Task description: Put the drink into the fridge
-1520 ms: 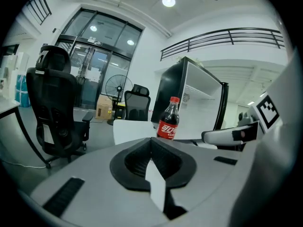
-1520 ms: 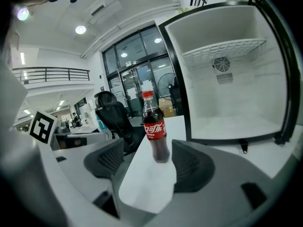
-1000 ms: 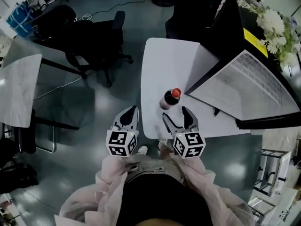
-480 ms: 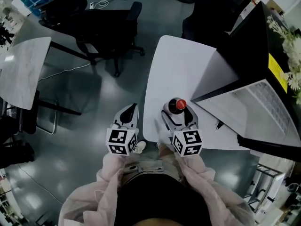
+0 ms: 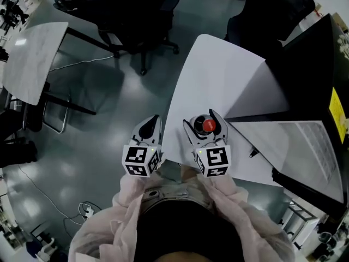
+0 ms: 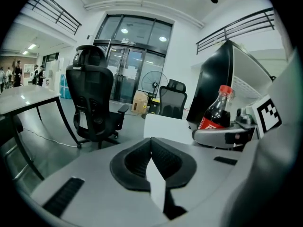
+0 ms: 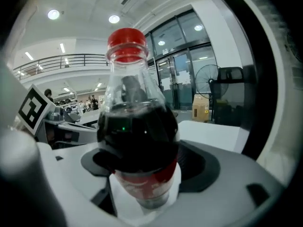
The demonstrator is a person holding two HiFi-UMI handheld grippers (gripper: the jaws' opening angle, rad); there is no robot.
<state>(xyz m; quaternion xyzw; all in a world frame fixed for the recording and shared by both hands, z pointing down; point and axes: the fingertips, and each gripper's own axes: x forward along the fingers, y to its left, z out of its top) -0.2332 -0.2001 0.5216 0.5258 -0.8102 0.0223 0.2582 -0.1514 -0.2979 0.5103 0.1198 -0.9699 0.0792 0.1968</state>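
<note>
Right gripper (image 5: 200, 119): jaws pinching the red label band of a clear, round-shouldered plastic bottle (image 7: 137, 126) with a red cap, dark cola up to the shoulder (upright). The bottle is at the near edge of the smooth white table (image 5: 218, 75). Left gripper (image 5: 154, 120): ribbed black pads pressed together with nothing between them, held just left of the table over the glossy grey floor (image 5: 109, 119).

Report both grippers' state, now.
Left gripper: closed, holding nothing.
Right gripper: closed on the cola bottle.
</note>
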